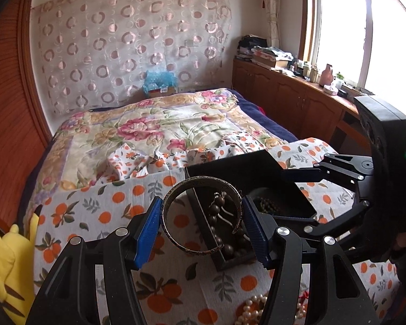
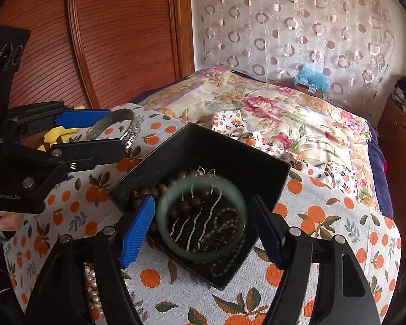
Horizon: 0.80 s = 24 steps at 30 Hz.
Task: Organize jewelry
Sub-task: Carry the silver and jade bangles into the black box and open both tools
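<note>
My left gripper (image 1: pixel 200 227) is shut on a silver bangle (image 1: pixel 173 239), held above the cloth just left of the black jewelry box (image 1: pixel 230 170). The bangle also shows in the right wrist view (image 2: pixel 130 131). My right gripper (image 2: pixel 203 224) hovers over the box (image 2: pixel 224 151), with a green jade bangle (image 2: pixel 162 208) between its blue pads (image 2: pixel 138 230); the bangle looks blurred and does not clearly touch either pad. The box holds brown wooden beads (image 2: pixel 186 205) and a thin bead chain (image 2: pixel 224 265).
A pearl necklace (image 1: pixel 250 311) lies on the orange-print cloth (image 1: pixel 108 211) near my left gripper's base. A yellow plush toy (image 1: pixel 8 265) sits at the left edge. A floral quilt (image 1: pixel 149 124) covers the bed behind. Wooden cabinets (image 1: pixel 292 100) run along the right.
</note>
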Each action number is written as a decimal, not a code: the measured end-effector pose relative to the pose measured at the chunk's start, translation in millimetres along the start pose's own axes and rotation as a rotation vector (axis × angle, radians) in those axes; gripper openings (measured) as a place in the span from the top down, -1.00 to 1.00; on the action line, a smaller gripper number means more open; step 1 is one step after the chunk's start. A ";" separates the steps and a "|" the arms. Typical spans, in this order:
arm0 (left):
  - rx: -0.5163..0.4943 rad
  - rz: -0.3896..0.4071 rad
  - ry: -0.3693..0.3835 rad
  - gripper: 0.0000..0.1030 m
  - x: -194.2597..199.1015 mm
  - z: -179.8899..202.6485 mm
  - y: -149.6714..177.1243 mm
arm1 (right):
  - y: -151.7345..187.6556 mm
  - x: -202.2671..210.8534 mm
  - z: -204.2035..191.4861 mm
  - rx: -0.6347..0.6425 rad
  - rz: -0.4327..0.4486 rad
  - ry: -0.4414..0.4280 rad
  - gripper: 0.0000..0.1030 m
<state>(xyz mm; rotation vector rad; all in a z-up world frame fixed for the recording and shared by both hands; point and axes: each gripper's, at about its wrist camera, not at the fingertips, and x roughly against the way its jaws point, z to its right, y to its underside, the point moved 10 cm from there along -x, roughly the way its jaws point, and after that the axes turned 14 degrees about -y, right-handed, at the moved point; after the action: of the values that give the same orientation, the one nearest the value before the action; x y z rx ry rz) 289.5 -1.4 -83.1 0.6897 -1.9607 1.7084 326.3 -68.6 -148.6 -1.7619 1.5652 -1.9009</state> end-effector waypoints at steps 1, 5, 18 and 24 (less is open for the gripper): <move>-0.001 0.001 0.001 -0.10 -1.7 0.5 -1.4 | -0.3 2.1 2.4 -0.006 0.005 0.005 -0.48; -0.008 0.000 0.010 -0.10 -8.5 5.9 -6.9 | 2.2 16.7 10.3 -0.026 0.035 0.022 -0.48; -0.079 -0.014 0.027 -0.10 -39.9 42.1 -14.7 | 29.8 54.2 45.9 -0.092 0.107 0.103 -0.48; -0.107 -0.033 0.018 -0.10 -53.1 50.7 -10.4 | 38.1 52.3 63.9 -0.131 0.117 0.111 -0.48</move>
<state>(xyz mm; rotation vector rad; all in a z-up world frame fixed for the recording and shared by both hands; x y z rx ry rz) 336.8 -48.6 -115.2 0.6623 -2.0007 1.5725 339.8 -158.4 -154.0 -1.5958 1.8273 -1.9111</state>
